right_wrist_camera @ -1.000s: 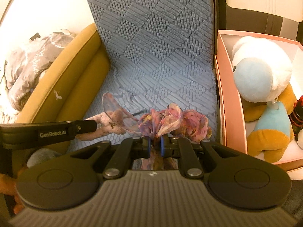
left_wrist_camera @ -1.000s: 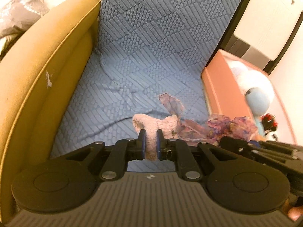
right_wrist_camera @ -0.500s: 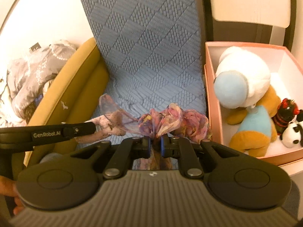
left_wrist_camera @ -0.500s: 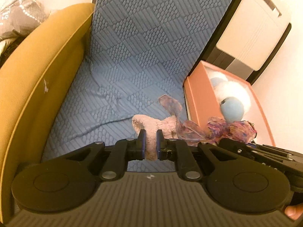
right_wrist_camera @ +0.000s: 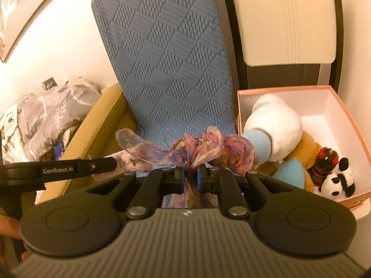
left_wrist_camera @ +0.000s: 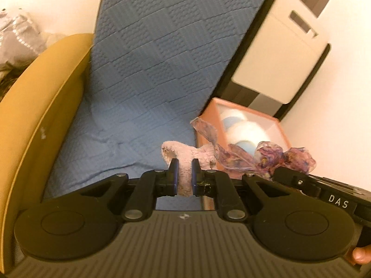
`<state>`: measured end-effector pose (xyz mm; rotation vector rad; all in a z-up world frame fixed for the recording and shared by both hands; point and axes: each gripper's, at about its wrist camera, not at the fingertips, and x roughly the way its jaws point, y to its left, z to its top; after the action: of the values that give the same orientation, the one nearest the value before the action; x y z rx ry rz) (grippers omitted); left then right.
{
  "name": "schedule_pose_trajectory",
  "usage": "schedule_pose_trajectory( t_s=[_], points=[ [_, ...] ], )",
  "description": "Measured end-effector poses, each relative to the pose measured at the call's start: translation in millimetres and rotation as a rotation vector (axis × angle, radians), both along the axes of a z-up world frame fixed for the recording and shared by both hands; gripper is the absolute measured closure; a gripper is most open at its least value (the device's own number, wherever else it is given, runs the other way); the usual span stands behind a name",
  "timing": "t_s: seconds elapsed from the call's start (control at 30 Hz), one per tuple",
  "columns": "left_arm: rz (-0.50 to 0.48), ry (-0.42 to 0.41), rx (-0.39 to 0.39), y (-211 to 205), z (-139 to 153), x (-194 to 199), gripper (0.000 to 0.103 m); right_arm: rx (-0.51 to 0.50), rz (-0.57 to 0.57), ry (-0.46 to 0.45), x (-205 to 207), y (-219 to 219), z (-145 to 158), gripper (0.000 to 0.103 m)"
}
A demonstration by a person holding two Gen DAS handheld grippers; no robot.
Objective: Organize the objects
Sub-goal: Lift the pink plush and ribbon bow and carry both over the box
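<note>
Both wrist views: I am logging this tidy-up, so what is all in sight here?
plush toy: one, pale pink, in the left gripper
scarf: one, sheer purple-pink, tied to the plush toy, in the right gripper
box: one, pink, right of the chair
stuffed toys: several, white, blue, tan, panda, inside the box
chair cover: one, blue quilted
armrest: one, mustard, left side
left gripper: shut
right gripper: shut
</note>
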<state>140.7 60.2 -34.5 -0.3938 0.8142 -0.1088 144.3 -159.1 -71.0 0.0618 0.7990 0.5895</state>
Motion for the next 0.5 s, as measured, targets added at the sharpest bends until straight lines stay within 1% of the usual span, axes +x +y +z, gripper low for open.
schedule_pose_trajectory(
  t_s=[0.2, 0.33, 0.5],
  points=[
    [-0.047, -0.055, -0.001, -34, 29, 5, 0.090, 0.030, -0.031, -0.035, 6, -29, 25, 0.090],
    [-0.081, -0.090, 0.007, -63, 48, 11, 0.090, 0.043, -0.048, -0.059, 11, -51, 37, 0.090],
    [-0.119, -0.114, 0.017, -102, 63, 23, 0.090, 0.055, -0.082, -0.077, 23, -83, 48, 0.090]
  ],
)
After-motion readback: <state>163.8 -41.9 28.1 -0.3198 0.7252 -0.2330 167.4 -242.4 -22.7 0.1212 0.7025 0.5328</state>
